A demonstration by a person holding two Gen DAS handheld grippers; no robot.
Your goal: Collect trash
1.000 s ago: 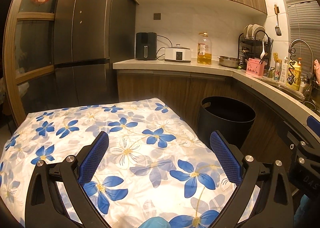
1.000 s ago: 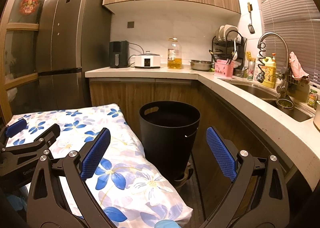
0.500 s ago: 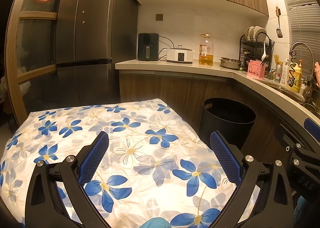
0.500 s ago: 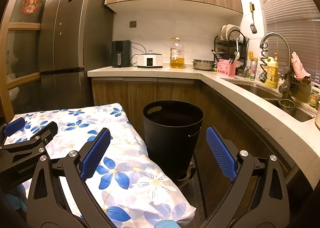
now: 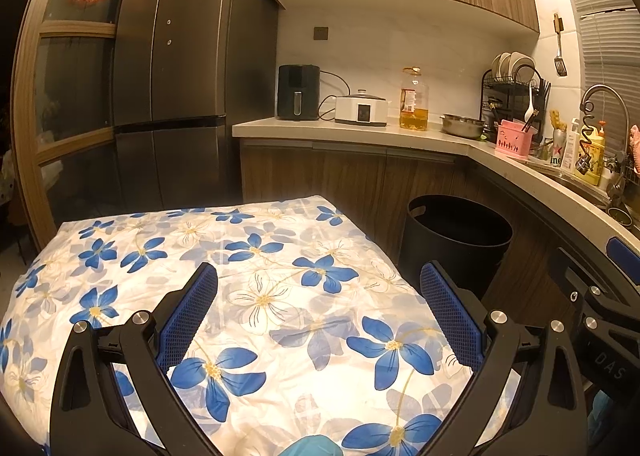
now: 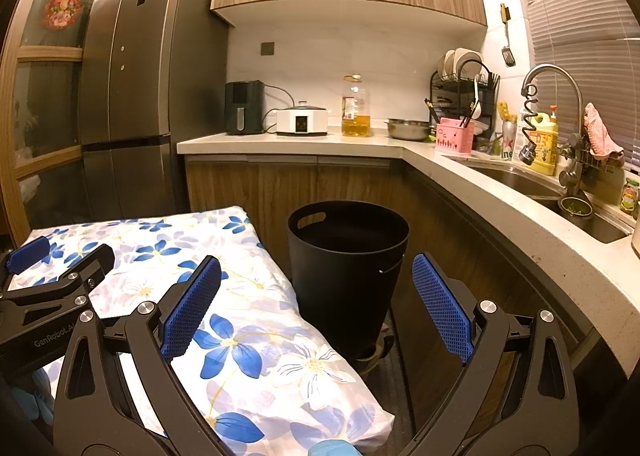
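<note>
— Where's the bin?
— Ahead, black trash bin (image 6: 347, 256) stands beyond the spread, empty right gripper (image 6: 316, 296), right of the left gripper (image 5: 318, 310), also spread, over a flowered cloth (image 5: 240, 256)

Cloth: white cotton-like table cover with blue flowers (image 5: 280, 296) looked soft, matt.
Bin: round black plastic bin (image 6: 348, 256) looked smooth.
Fridge: tall dark metal fridge (image 5: 180, 76) gleamed.

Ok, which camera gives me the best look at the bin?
The right wrist view. There the bin sits near the centre, with its rim, handle cutout and wall visible down to the base. In the left wrist view the bin is off to the right, and its lower part is hidden behind the left gripper's finger and the flowered cloth.
</note>
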